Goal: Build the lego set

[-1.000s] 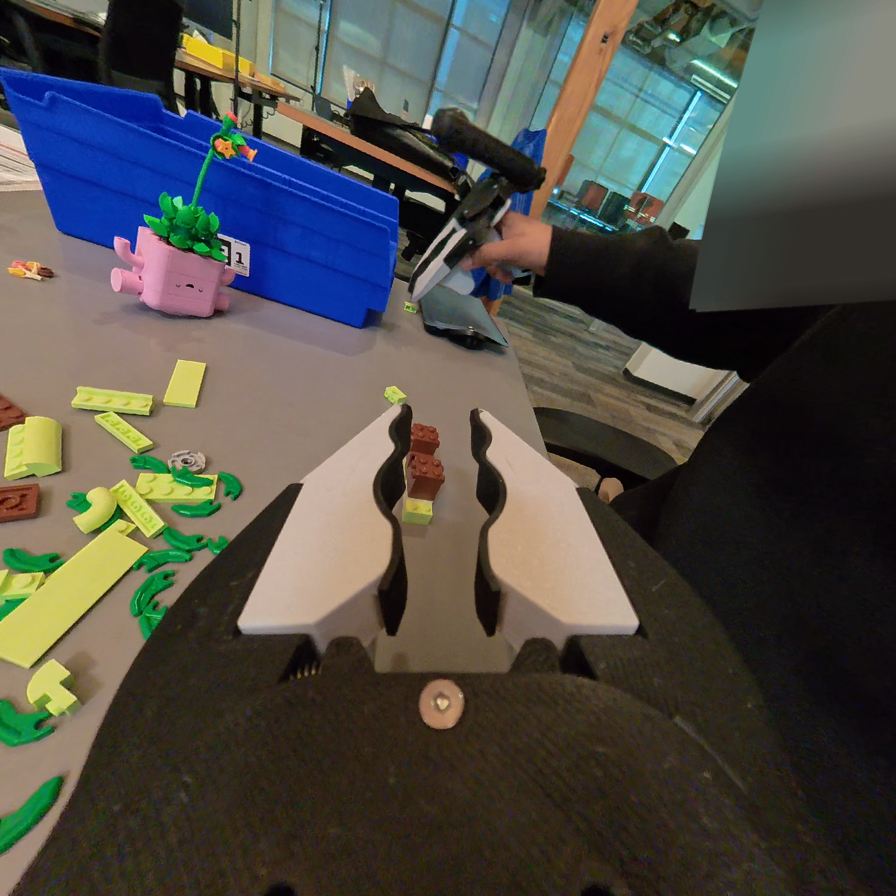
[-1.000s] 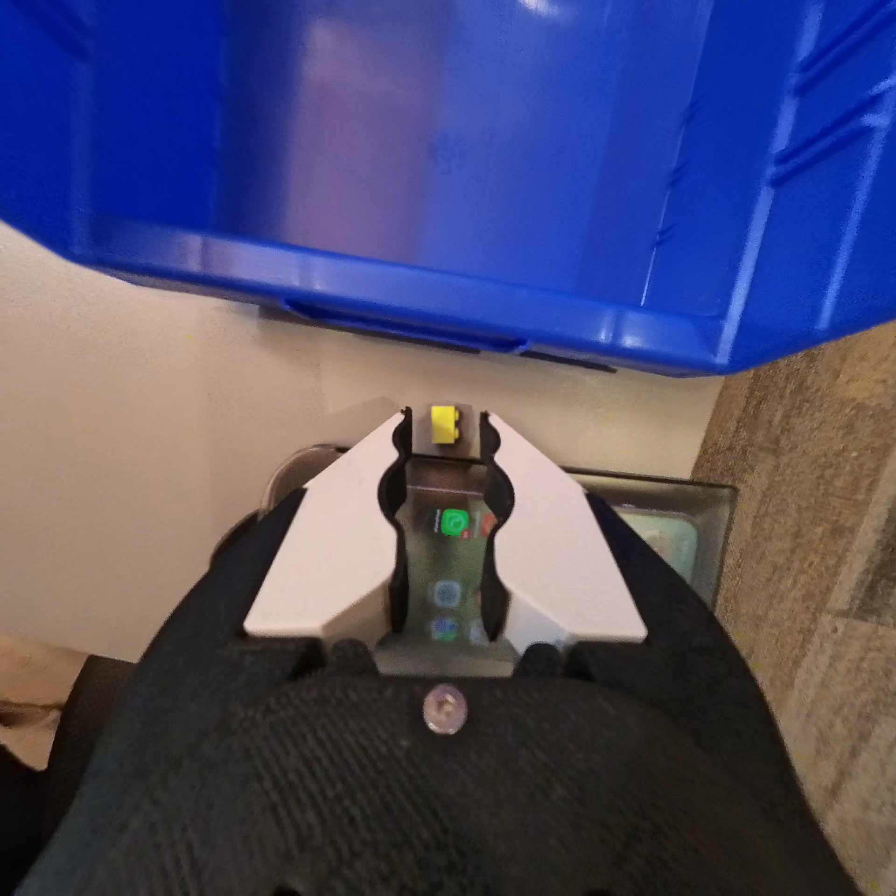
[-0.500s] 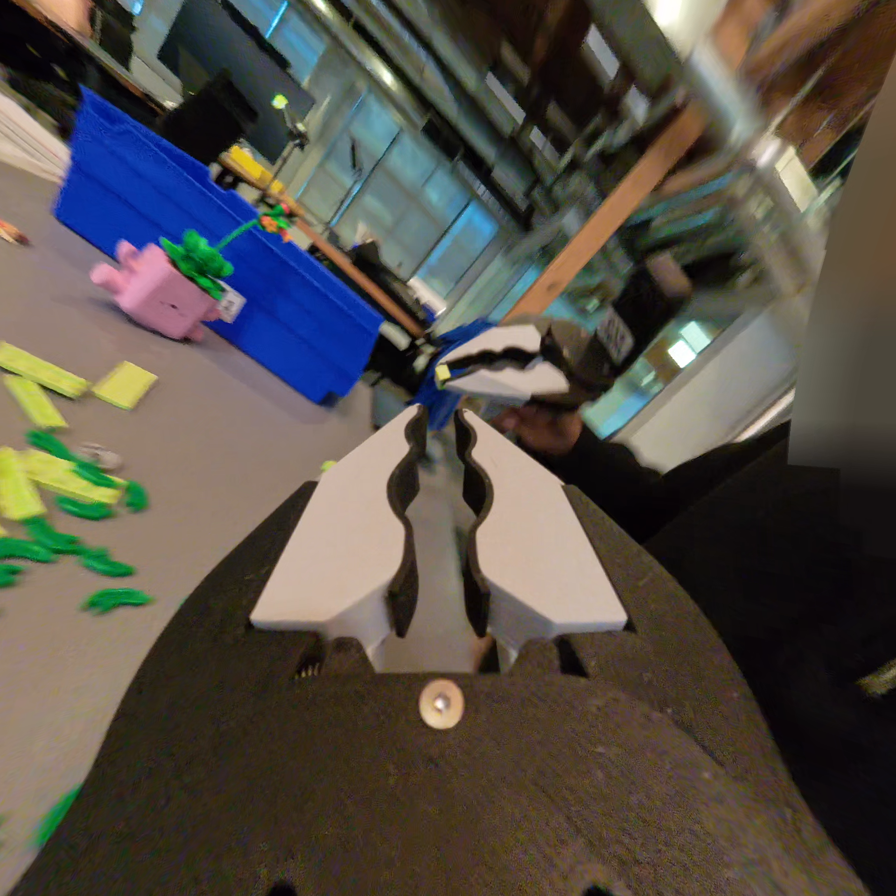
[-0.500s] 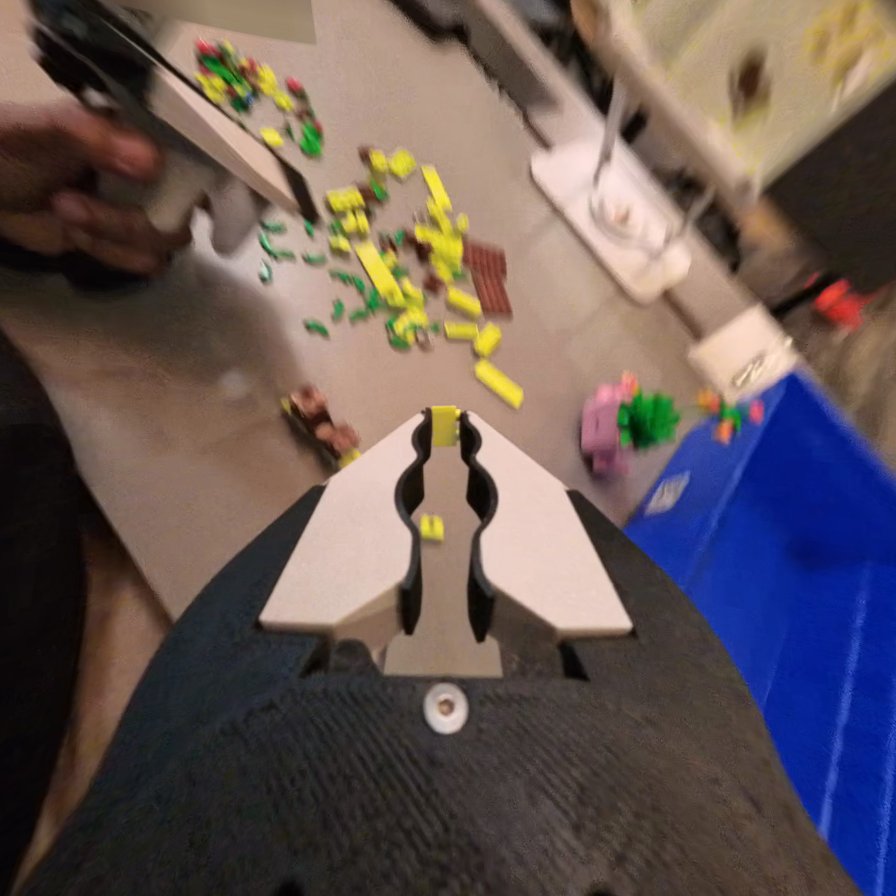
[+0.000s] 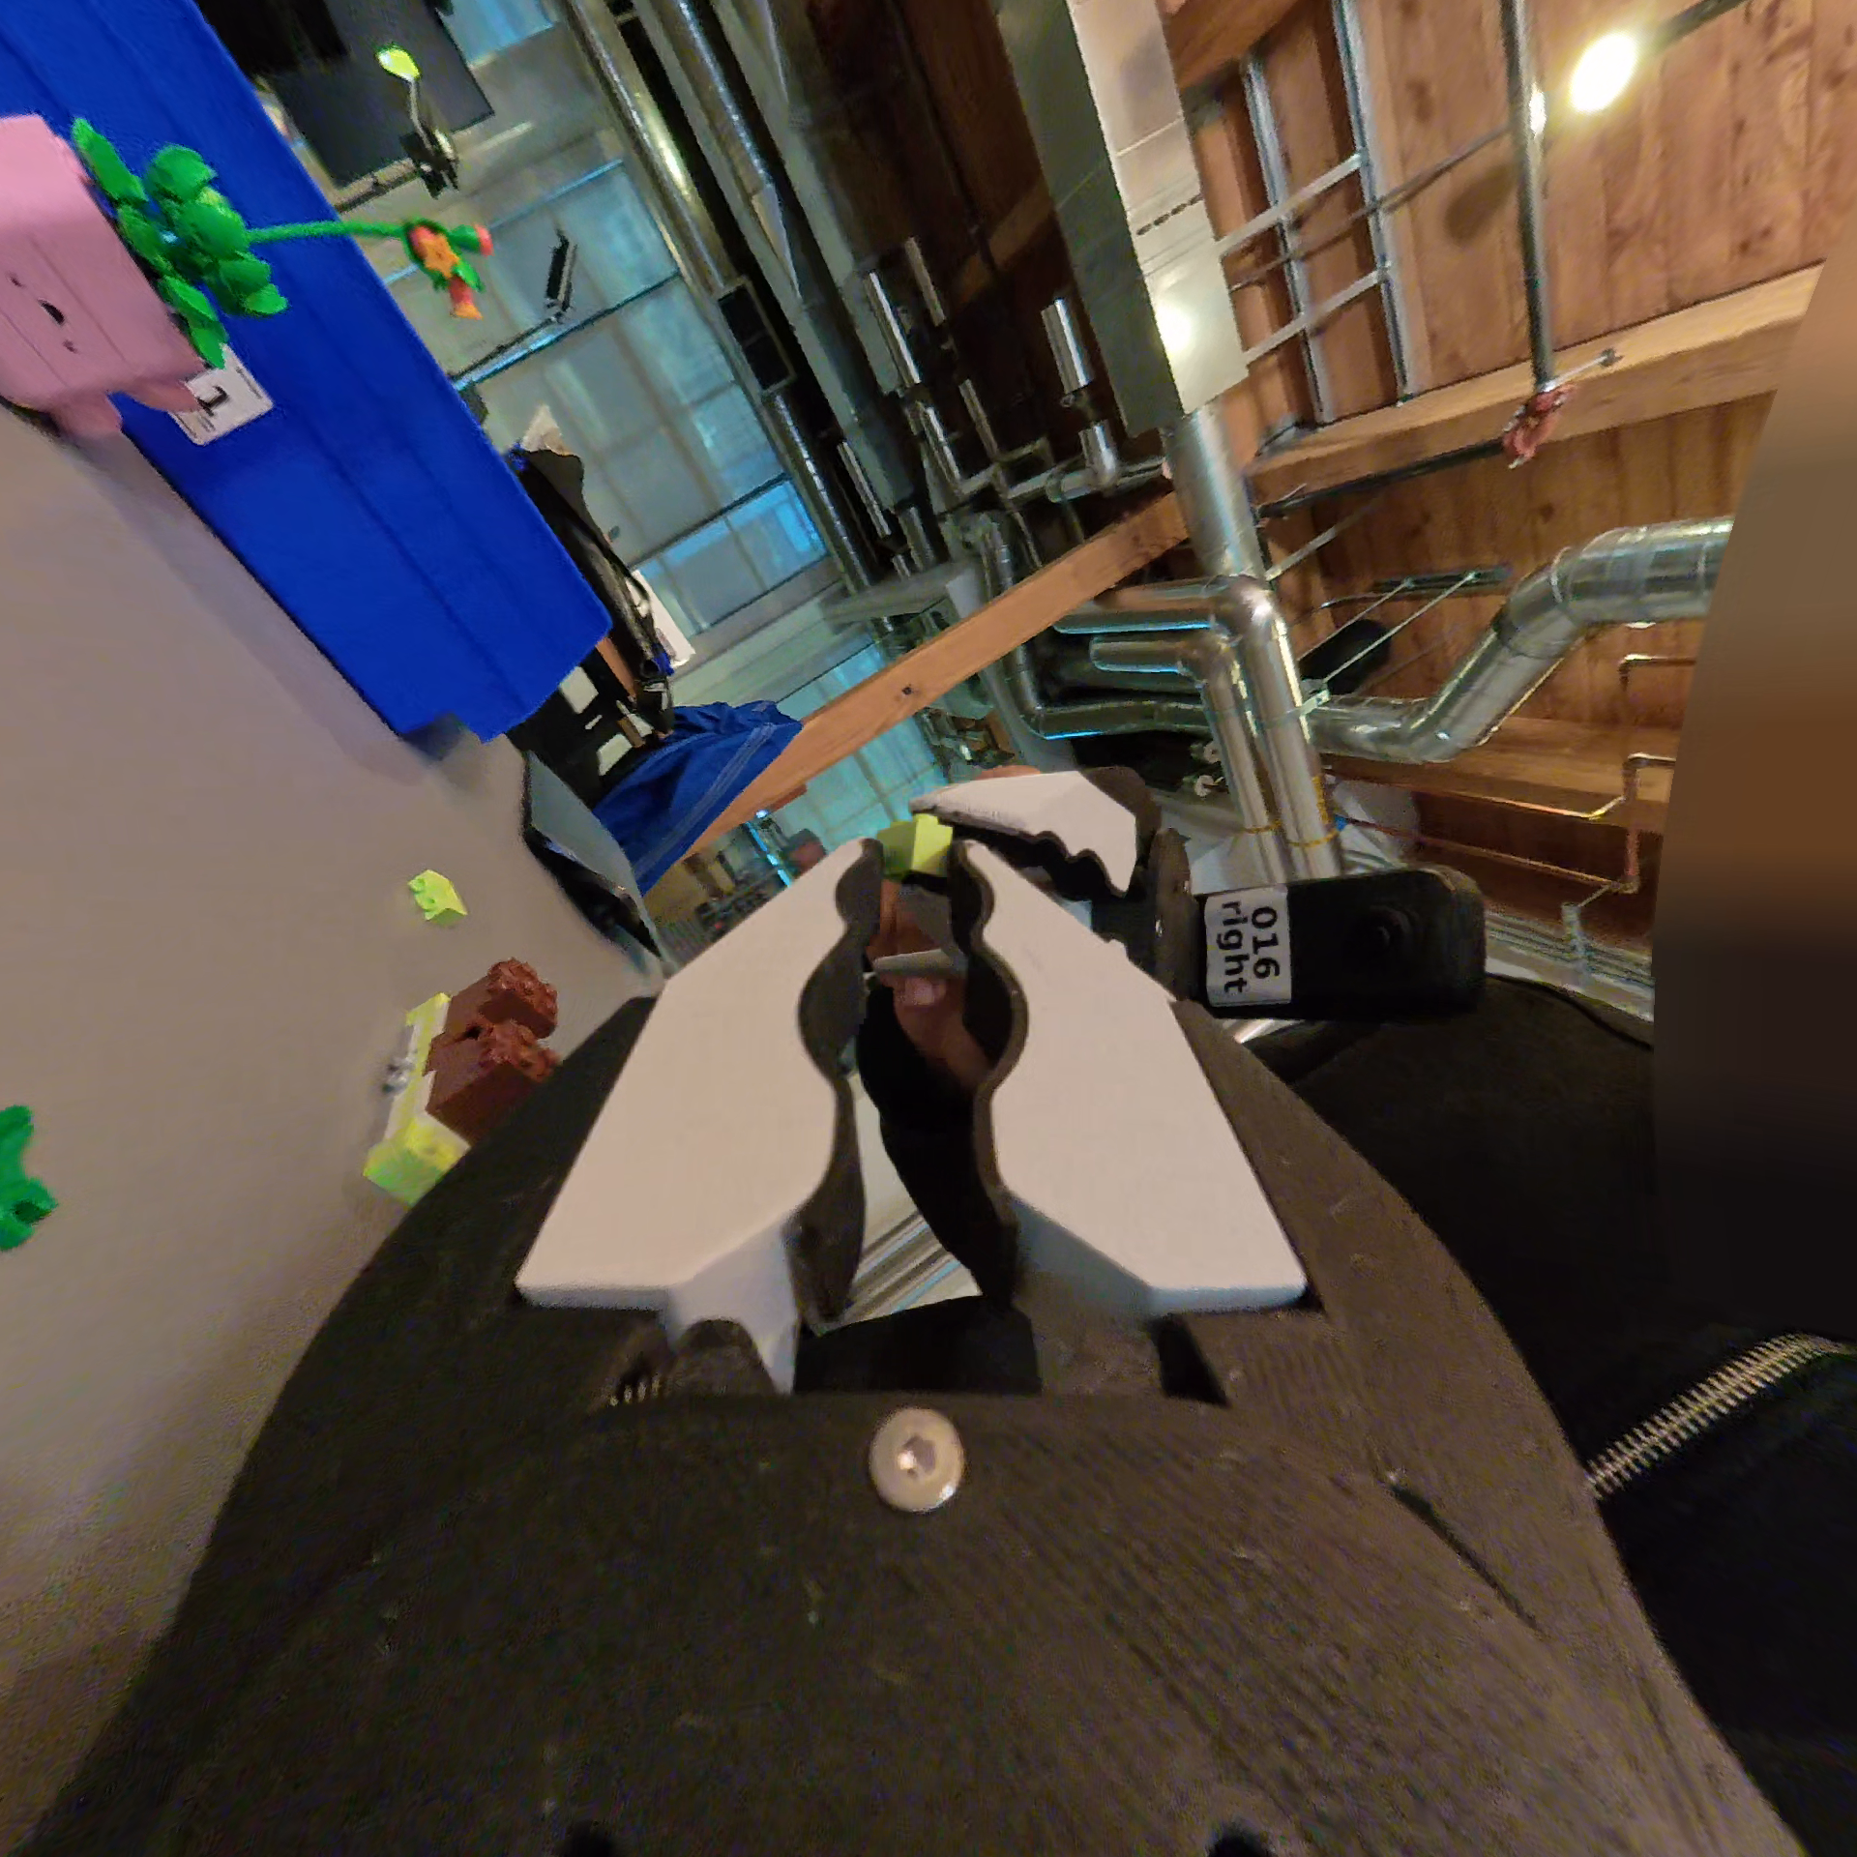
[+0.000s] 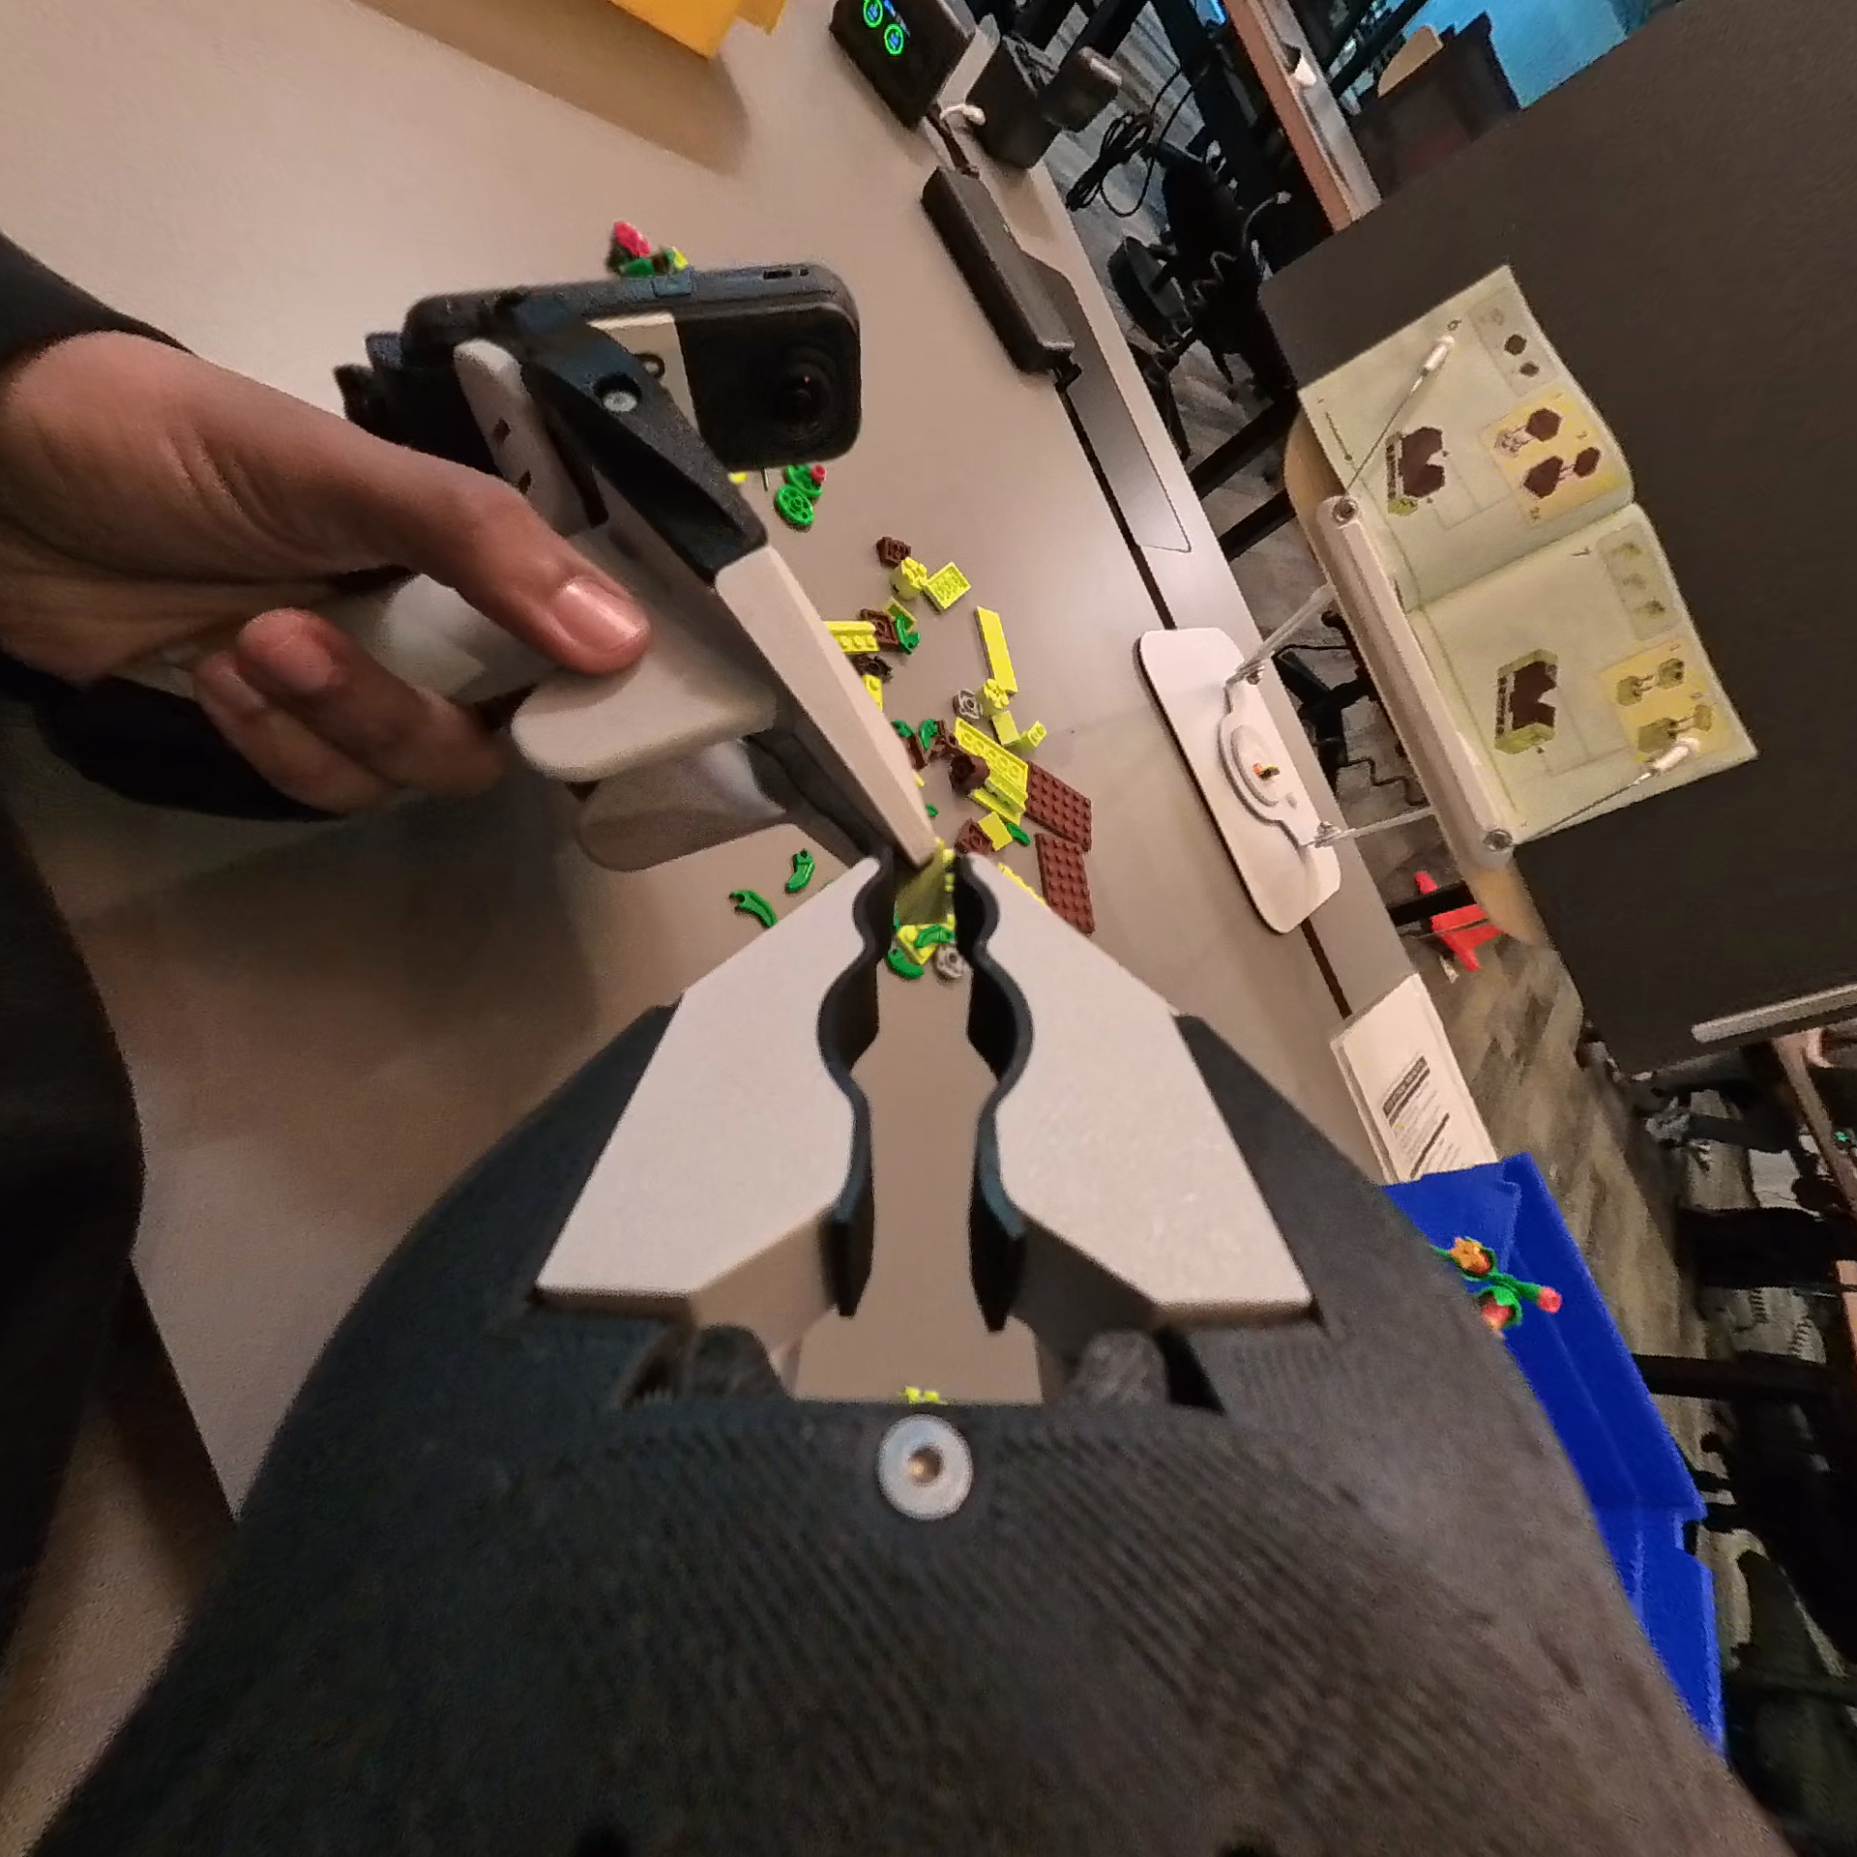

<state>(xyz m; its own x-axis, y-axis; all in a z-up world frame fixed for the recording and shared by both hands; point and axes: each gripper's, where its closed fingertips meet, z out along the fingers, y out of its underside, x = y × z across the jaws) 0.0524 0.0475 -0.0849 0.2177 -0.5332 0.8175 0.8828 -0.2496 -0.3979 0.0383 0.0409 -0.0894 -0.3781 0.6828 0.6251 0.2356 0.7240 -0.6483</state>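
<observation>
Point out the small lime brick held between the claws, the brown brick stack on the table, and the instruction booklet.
lime brick (image 5: 912,842): left wrist view, its visible face.
brown brick stack (image 5: 492,1045): left wrist view, a brown side.
instruction booklet (image 6: 1553,643): right wrist view, lower page.

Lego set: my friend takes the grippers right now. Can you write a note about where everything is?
Right gripper: shut on a lime brick, held above the table.
Left gripper: nearly shut, tips at that brick; whether it grips it, I cannot tell.
Brown stack on a lime base lies near the table edge.
Loose pieces are mid-table; the booklet stands open behind them.
Done: only that small stack.
Left: place the lime brick, then most of the build.
</observation>
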